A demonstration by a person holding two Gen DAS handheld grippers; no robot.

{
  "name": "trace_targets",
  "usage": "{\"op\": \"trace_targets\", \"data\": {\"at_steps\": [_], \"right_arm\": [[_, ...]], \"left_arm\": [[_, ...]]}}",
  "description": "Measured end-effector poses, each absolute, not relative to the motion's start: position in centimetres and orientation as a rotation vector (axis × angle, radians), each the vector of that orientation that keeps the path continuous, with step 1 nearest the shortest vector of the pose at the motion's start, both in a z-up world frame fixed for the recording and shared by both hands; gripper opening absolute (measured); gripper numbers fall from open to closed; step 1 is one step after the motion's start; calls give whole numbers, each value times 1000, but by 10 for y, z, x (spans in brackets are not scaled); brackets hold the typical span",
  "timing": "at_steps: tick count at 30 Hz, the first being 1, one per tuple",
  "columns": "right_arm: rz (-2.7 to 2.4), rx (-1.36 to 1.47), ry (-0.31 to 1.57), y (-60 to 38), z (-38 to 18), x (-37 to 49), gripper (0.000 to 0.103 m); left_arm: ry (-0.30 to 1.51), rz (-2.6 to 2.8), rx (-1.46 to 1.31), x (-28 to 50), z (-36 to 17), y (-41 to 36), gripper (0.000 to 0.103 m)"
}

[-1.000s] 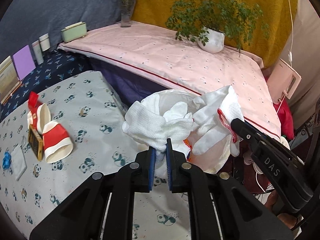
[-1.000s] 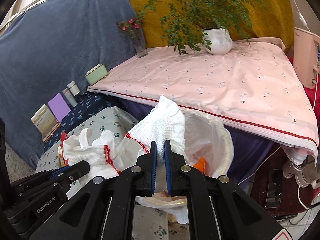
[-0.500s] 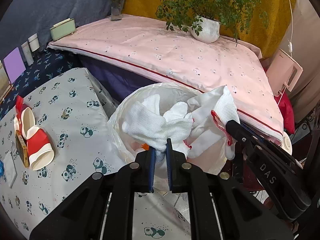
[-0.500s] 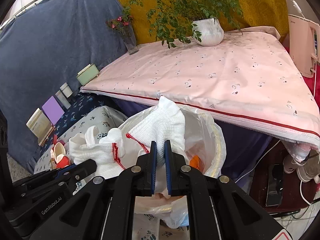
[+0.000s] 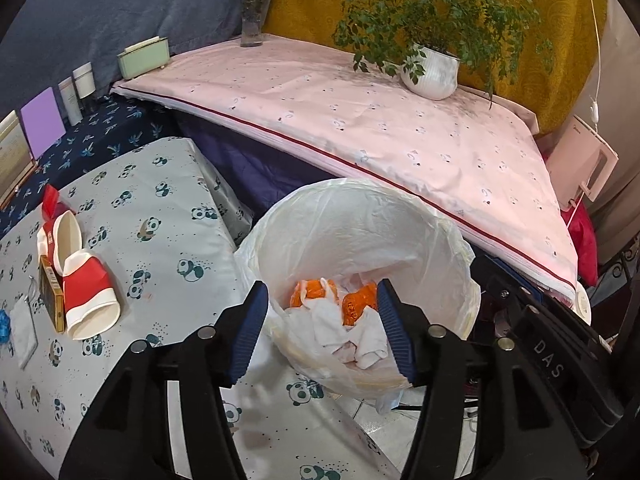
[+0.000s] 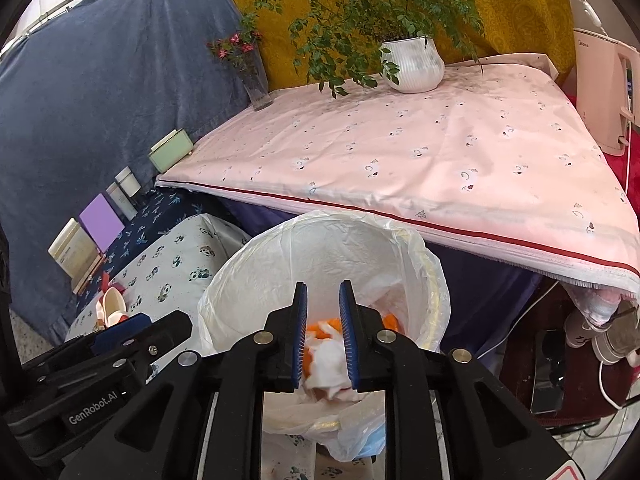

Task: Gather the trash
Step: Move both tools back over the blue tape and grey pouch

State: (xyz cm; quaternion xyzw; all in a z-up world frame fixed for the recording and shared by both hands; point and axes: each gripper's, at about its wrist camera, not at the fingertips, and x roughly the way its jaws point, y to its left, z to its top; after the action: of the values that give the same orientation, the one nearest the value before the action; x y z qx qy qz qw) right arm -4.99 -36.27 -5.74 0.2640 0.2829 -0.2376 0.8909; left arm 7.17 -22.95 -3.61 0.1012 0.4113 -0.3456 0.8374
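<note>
A trash bin lined with a white plastic bag (image 5: 360,216) (image 6: 320,248) stands beside the panda-print table. Inside lie white gloves (image 5: 352,332) (image 6: 326,364) and orange wrappers (image 5: 356,304). My left gripper (image 5: 322,330) is open and empty over the bin's near rim. My right gripper (image 6: 323,336) is open and empty above the bin; it shows at the right of the left wrist view (image 5: 552,360). Two crushed red-and-white paper cups (image 5: 86,288), a small yellow box (image 5: 52,300) and a white scrap (image 5: 22,328) lie on the table at the left.
The panda-print table (image 5: 160,240) is at the left. A pink-covered table (image 5: 360,120) behind the bin holds a potted plant (image 5: 432,72), a flower vase (image 5: 252,20) and a green box (image 5: 142,58). A pink appliance (image 6: 604,92) stands at the right.
Both grippers have opened and let go of the white gloves, which now lie in the bin. The view has moved closer over the bin.
</note>
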Motion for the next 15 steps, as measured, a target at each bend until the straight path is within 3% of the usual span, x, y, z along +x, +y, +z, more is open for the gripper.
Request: {"op": "trace_targets", "data": {"at_steps": [10, 15], "right_arm": [[-472, 523, 589, -347, -49, -44, 19], [-459, 497, 591, -332, -44, -39, 26]], "left_arm": [[877, -691, 183, 76, -35, -206, 54], [876, -668, 163, 80, -33, -188, 54]]}}
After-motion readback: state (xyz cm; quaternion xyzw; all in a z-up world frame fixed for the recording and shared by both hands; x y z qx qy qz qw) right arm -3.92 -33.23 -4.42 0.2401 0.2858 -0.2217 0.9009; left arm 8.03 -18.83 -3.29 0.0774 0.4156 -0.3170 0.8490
